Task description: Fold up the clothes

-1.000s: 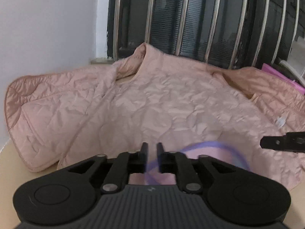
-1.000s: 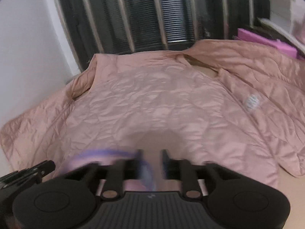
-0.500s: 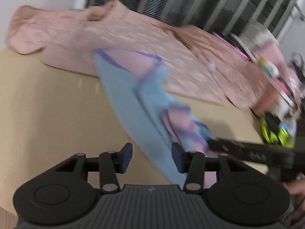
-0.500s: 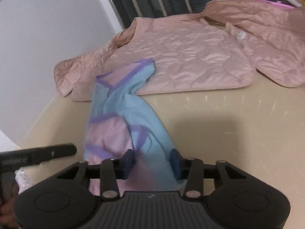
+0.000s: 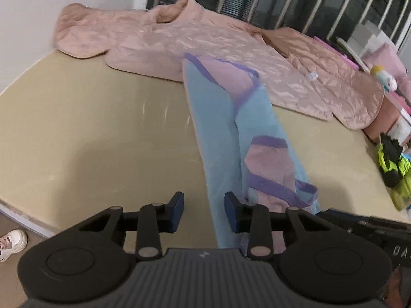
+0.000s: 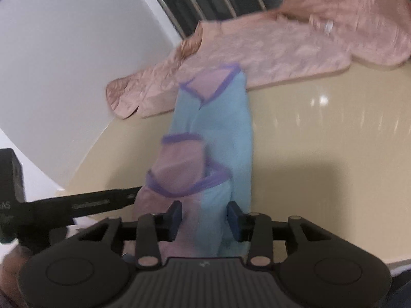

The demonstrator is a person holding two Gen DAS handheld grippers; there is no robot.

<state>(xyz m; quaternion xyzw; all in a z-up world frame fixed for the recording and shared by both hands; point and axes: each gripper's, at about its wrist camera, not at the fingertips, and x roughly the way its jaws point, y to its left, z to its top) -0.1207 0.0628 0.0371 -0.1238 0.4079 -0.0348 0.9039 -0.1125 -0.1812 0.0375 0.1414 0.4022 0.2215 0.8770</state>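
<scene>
A blue garment (image 5: 226,133) is seen stretched unfolded across the worktop (image 5: 90,128), its far end on a pink jacket (image 5: 205,43), loosely between 2 partly spread hand-held grippers, left (image 5: 204,209) and right (image 6: 204,217); folding is judged barely begun.

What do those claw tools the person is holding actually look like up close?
Both look alike. The left claw and the right claw have matte black linkage arms with silver pivot pins, dark blue pads on the fingertips, and a ribbed black body with round discs either side. White lettering marks the side.
</scene>
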